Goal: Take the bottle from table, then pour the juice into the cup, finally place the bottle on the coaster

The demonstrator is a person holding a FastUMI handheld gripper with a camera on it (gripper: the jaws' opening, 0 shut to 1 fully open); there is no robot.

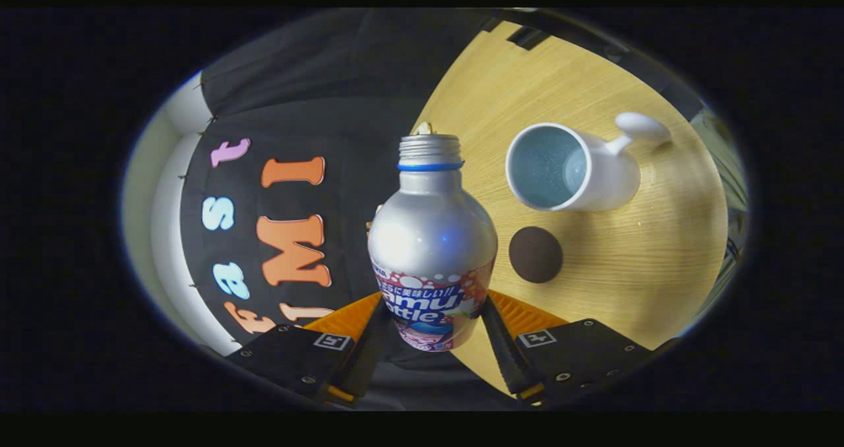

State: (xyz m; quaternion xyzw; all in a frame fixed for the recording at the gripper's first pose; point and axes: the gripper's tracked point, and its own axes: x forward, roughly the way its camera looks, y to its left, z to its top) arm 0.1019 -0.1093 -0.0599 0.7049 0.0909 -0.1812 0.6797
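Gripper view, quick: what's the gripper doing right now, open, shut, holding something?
Gripper: shut on the bottle, both fingers pressing its lower body; bottle uncapped, cup and coaster beyond.

Light wooden table [620,282] with visible straight grain; black cloth wall [330,104] behind it; pale wall strip [142,196] beyond the cloth.

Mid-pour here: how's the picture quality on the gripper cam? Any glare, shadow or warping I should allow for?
Gripper view: fisheye bends the table edge into a curve; soft sheen and a small bluish highlight on the bottle, held between the tool fingers; the cup casts a shadow toward the coaster; bottle, cup and coaster look reasonably sharp.
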